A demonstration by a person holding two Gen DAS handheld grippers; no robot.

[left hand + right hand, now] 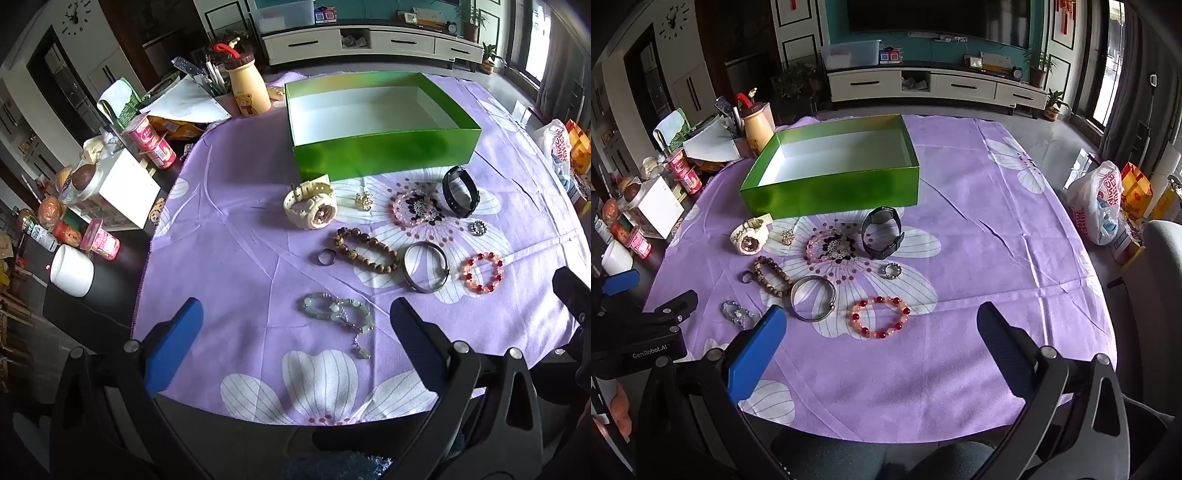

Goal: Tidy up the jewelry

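Left gripper label: read "GenRobot.AI"; it was spread wide, empty.
Right gripper: was wide, empty.
Green box: bore no writing.

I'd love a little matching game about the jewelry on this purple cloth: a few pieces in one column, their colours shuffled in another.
Things:
1. chunky watch
2. strap watch
3. bangle
4. box

Colours:
A. silver
B. green
C. cream
D. black

Pairs: 1-C, 2-D, 3-A, 4-B
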